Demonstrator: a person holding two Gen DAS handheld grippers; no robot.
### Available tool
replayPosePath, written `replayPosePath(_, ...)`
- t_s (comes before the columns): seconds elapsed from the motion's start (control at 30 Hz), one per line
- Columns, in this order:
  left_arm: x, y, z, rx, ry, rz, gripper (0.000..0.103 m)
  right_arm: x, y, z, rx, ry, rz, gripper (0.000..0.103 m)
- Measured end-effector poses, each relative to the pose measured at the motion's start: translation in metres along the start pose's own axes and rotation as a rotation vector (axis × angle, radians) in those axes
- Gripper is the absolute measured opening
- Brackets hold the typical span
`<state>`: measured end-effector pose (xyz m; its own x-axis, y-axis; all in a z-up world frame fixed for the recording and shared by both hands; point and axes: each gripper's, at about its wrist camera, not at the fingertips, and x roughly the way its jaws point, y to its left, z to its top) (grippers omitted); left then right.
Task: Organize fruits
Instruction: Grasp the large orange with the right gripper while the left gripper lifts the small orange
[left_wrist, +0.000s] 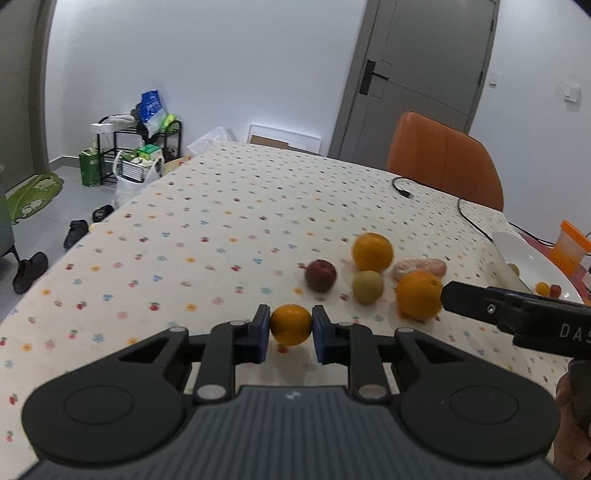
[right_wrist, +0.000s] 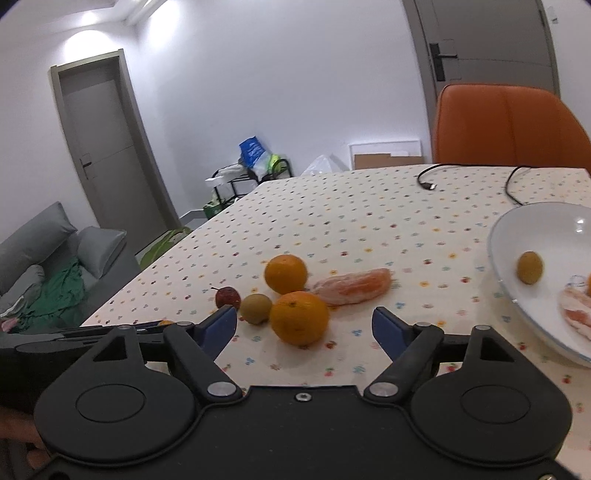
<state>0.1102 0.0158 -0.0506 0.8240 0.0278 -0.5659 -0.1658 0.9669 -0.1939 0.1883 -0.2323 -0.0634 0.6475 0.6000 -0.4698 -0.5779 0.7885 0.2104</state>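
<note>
Orange and round, a small citrus fruit (left_wrist: 290, 324) sits clamped between the blue pads (left_wrist: 263, 332) of my left gripper (left_wrist: 290, 326), held just above the flower-dotted tablecloth (left_wrist: 207, 236). My right gripper (right_wrist: 304, 326) has its jaws spread wide with nothing between them, and it hangs over the near edge of the fruit cluster, the closest orange (right_wrist: 299, 317) just ahead of its fingertips. Behind that orange lie a second orange (right_wrist: 285, 273), a greenish-brown fruit (right_wrist: 255, 308), a dark red fruit (right_wrist: 227, 297) and a peeled citrus piece (right_wrist: 352, 286), all near one another on the cloth. To my right stands a white bowl (right_wrist: 506, 236) with a small yellowish fruit (right_wrist: 530, 267) and a peeled segment (right_wrist: 576, 312) inside.
</note>
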Motion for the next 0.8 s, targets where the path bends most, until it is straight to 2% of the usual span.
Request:
replayPosePath(0.37, -0.001, 0.012, 0.001, -0.023, -0.015, 0.046, 0.023, 0.024, 0.004, 0.004, -0.005, 0.031, 0.031, 0.078)
replayPosePath(0.4, -0.001, 0.013, 0.001, -0.026, -0.015, 0.048, 0.023, 0.027, 0.005, 0.003, -0.015, 0.036, 0.032, 0.076)
replayPosePath(0.43, -0.001, 0.014, 0.001, -0.029, -0.014, 0.049, 0.023, 0.031, 0.006, 0.003, -0.025, 0.04, 0.028, 0.061)
replayPosePath(0.47, -0.001, 0.014, 0.002, -0.033, -0.013, 0.049, 0.023, 0.035, 0.005, 0.002, -0.026, 0.054, 0.023, 0.04)
replayPosePath(0.8, -0.004, 0.004, 0.006, -0.011, -0.026, 0.029, 0.023, 0.018, -0.005, 0.002, 0.01, 0.017, 0.004, 0.04)
